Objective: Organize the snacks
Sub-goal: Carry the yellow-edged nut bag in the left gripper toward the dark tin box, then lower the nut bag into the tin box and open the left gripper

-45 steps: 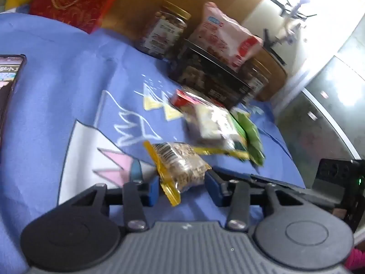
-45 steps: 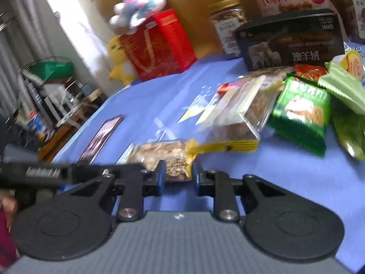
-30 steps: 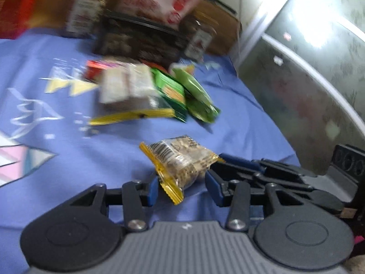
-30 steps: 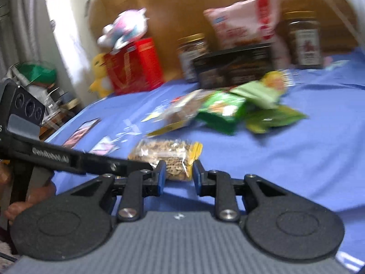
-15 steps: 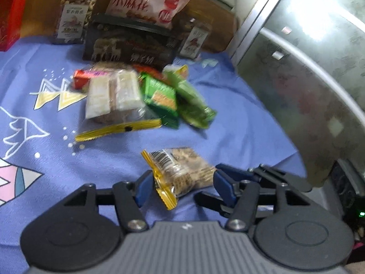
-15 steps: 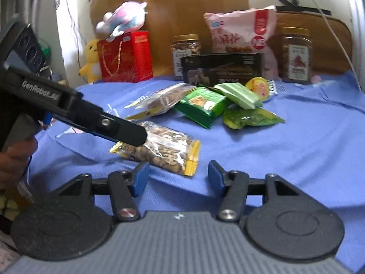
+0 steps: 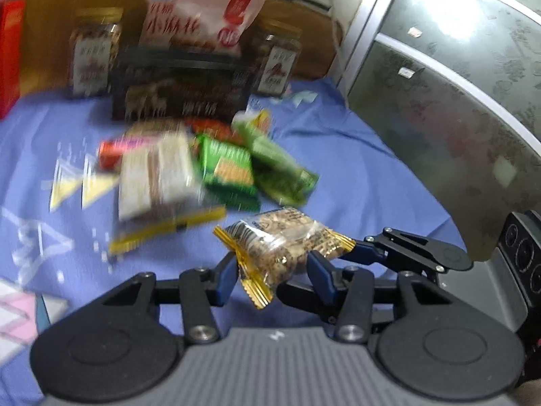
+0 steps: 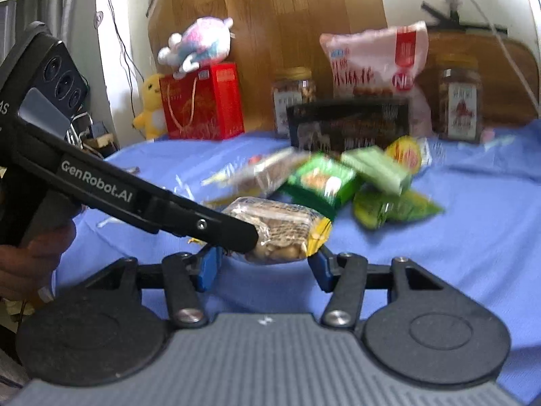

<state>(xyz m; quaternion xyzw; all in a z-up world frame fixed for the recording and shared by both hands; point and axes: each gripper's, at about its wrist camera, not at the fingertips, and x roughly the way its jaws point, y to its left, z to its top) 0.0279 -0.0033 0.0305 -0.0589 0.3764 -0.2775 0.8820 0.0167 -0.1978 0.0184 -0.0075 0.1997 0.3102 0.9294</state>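
Observation:
A clear snack packet with yellow crimped ends (image 7: 280, 247) full of brown pieces is held between the blue pads of my left gripper (image 7: 270, 277), lifted above the blue cloth. The same packet (image 8: 280, 226) shows in the right wrist view, with the left gripper's finger (image 8: 216, 226) across it. My right gripper (image 8: 263, 267) is open, its jaws spread on either side of the packet, just below it. Behind lies a pile of snacks: a clear biscuit pack (image 7: 155, 176), green packets (image 7: 230, 169) and a yellow round one (image 8: 404, 152).
At the back stand a black box (image 8: 348, 128), a pink bag (image 8: 372, 64), two nut jars (image 8: 294, 98) (image 8: 458, 98), a red gift bag (image 8: 203, 101) with plush toys (image 8: 199, 44) against a wooden board. A grey glass door (image 7: 456, 108) is on the right of the bed.
My right gripper let go of the packet and opened wide. My left gripper closed on the packet and lifted it. Both views swung toward the snack pile.

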